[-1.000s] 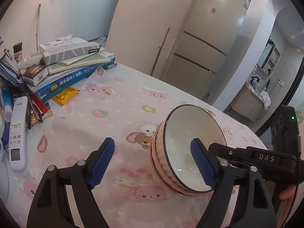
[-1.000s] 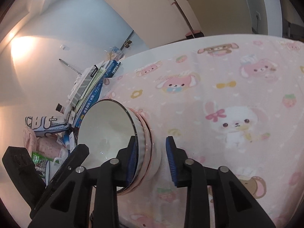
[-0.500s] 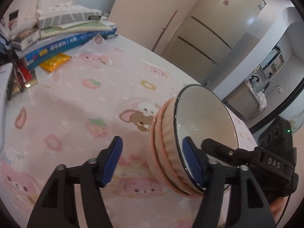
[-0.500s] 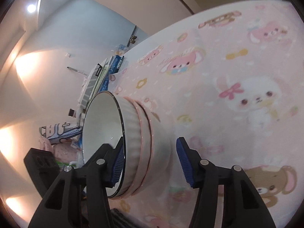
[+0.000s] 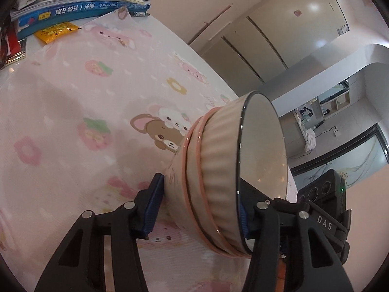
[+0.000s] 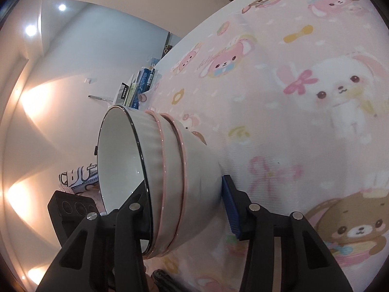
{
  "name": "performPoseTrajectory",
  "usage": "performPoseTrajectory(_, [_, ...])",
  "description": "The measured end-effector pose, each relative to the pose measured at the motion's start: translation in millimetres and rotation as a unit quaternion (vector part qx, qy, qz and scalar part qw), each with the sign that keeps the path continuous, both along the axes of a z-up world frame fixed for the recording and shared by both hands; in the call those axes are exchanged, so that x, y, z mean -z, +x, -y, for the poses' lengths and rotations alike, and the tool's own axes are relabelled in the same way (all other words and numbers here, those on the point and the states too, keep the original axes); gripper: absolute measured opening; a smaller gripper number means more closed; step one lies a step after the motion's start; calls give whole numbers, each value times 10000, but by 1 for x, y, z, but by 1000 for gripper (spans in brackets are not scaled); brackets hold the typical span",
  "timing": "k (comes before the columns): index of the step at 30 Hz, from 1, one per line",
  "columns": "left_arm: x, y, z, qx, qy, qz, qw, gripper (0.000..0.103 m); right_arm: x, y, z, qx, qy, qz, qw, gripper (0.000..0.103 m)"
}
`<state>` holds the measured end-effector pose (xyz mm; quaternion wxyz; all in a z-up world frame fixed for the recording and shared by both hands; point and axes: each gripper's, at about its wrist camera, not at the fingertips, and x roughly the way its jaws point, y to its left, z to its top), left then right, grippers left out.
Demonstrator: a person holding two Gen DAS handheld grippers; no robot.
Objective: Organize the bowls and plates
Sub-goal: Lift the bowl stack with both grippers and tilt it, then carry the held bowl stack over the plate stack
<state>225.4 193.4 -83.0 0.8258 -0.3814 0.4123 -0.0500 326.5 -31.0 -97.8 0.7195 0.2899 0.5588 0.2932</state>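
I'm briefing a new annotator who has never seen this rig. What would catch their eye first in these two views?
The nested stack of ribbed bowls, a dark-rimmed one on top of pink-rimmed ones, fills the middle of both views, with the left gripper and right gripper closing on it from opposite sides. Under it spreads the pink cartoon-animal tablecloth, with a pile of books at its far edge.

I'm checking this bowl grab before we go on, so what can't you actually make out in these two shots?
- Left wrist view: the left gripper's right pad sits behind the bowl stack's rim.
- Right wrist view: the right gripper's left pad is hidden inside the top bowl.
- Both views: the stack's foot faces the tablecloth, so contact there is unclear.
- Any plates: none in view.
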Motion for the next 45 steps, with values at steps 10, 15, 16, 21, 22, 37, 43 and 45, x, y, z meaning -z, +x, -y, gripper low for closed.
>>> performPoseTrajectory(10, [-8, -4, 6, -66, 402, -68, 9991, 42, -11, -9, -5, -3, -593, 19, 9982, 44])
performPoseTrajectory(15, [-21, -10, 12, -20, 704, 38, 9975, 41, -23, -12, -7, -1, -704, 108, 9975, 44])
performPoseTrajectory(16, [-25, -10, 15, 15, 823, 16, 9966, 40, -28, -13, -8, 4, -755, 162, 9970, 44])
performPoseTrajectory(21, [-45, -19, 22, 47, 861, -90, 9962, 38, -49, -21, 0, 89, -884, 255, 9957, 44])
performPoseTrajectory(22, [-50, -21, 23, 59, 875, -42, 9961, 38, -55, -23, 2, 86, -859, 288, 9958, 44])
performPoseTrajectory(37, [-129, -37, 73, 500, 1098, 367, 9920, 37, -131, -62, 63, 395, -581, 555, 9960, 44])
performPoseTrajectory(43, [-152, -38, 110, 778, 1169, 512, 9888, 37, -155, -77, 106, 652, -469, 675, 9945, 44])
performPoseTrajectory(45, [-160, -38, 125, 896, 1168, 596, 9873, 37, -164, -82, 122, 741, -470, 736, 9934, 44])
